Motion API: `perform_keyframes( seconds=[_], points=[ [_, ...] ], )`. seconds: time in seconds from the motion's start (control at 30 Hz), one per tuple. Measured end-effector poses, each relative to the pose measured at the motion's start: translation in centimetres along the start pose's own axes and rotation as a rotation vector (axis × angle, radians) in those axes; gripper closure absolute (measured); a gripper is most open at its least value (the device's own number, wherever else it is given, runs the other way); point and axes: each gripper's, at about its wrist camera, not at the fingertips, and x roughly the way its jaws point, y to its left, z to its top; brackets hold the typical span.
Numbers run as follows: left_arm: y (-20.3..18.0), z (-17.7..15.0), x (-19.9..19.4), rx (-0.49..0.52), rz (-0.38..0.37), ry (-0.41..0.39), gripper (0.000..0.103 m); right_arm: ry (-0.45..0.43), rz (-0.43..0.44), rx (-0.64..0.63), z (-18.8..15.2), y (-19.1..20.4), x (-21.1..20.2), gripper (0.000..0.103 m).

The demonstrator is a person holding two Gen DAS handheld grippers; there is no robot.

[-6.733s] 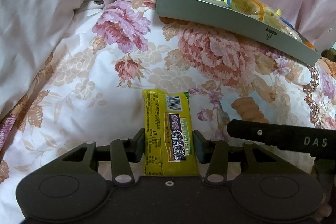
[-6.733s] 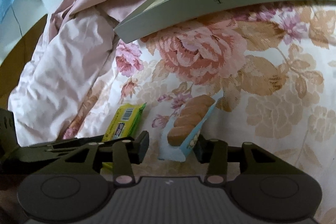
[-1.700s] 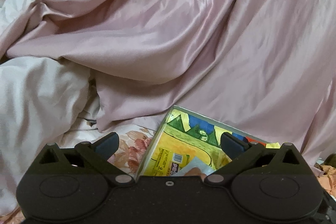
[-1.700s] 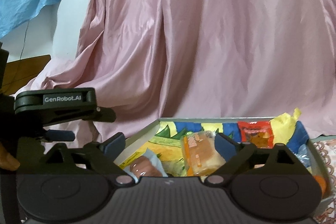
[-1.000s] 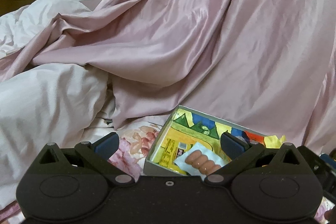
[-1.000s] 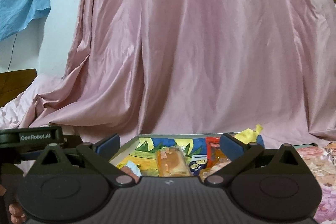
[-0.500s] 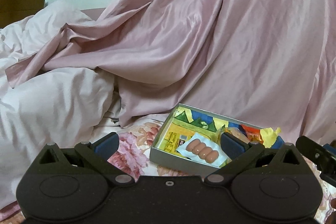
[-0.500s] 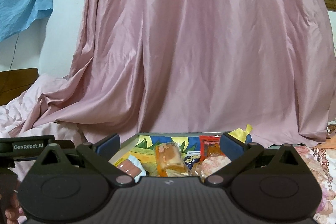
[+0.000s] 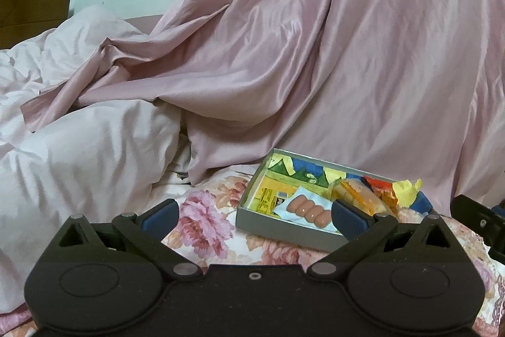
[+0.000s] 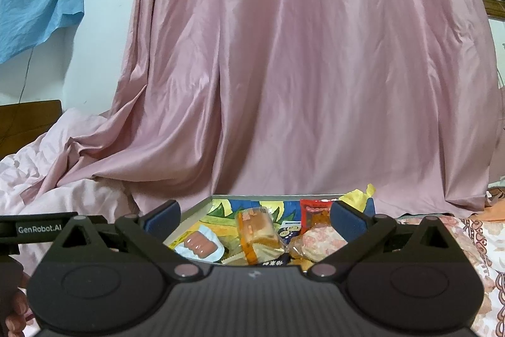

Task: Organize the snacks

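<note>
Left gripper (image 9: 254, 218) is spread wide with nothing in it, held back over the floral sheet (image 9: 205, 226). Right gripper (image 10: 255, 218) is the same, wide apart and empty, sitting just in front of the box (image 9: 284, 229).

All the snacks I can see are in that grey box, which rests on the sheet right up against the pink drape (image 9: 347, 52). The sausage pack (image 9: 304, 209) lies at the near-left end on top of the yellow bar (image 9: 266, 198) (only a corner of that one shows). Next to it is the cake (image 10: 257, 226) in clear wrap, then a red pack (image 10: 315, 212) and a round bun (image 10: 315, 237) toward the right.

Handling-wise I'd guess these are all light and crinkly, with slippery film and soft stuff inside. The cake and bun would squash easily, so pinch gently across the short side, or by the sealed end flap. The box looks stiff enough to grab by a wall if it needs shifting.

Versus about seven seconds back: the yellow bar sat between the left fingers and the sausage pack between the right ones, both out on the sheet. Now both are in the box and both grippers have let go and pulled back. No loose snack shows on the sheet in either view, so it looks about done.
</note>
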Motion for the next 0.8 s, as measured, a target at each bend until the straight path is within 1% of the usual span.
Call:
perform_keyframes(
  seconds=[0.37, 0.8],
  points=[
    [0.6, -1.8, -1.2, 0.028, 0.007, 0.018, 0.001, 0.031, -0.01, -0.012, -0.9, 0.3, -1.6, 0.0],
    [1.2, -4.2, -2.5, 0.094, 0.003, 0.033, 0.001, 0.07, -0.027, -0.029, -2.4, 0.7, -3.2, 0.0]
  ],
)
